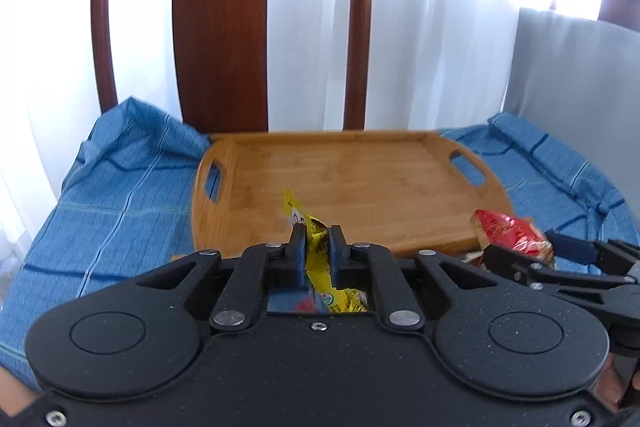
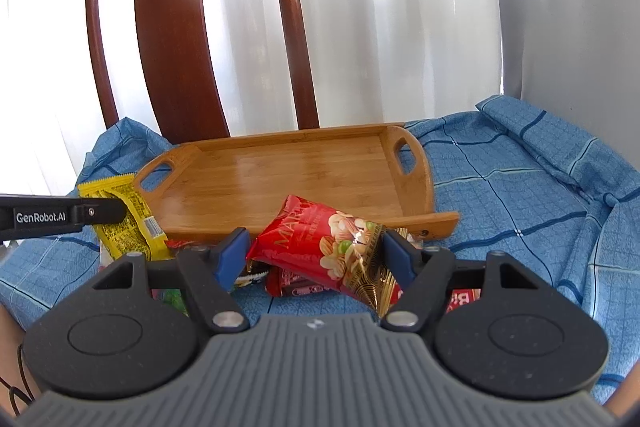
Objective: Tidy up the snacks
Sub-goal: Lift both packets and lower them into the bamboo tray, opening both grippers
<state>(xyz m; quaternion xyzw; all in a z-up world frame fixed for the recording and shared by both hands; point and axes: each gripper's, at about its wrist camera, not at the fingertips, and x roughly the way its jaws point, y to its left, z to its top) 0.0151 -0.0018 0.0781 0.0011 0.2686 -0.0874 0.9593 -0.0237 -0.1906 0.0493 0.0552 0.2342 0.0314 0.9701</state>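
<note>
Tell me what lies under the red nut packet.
Under the red nut packet lies a dark red wrapped bar on the blue cloth; the rest is covered.

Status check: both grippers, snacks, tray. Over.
Left gripper shut on yellow packet. Right gripper shut on red nut bag. Wooden tray ahead, nothing on it. More snacks piled below.

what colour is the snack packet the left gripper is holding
Yellow with dark print; the yellow snack packet in the left gripper shows best in the right wrist view.
</note>
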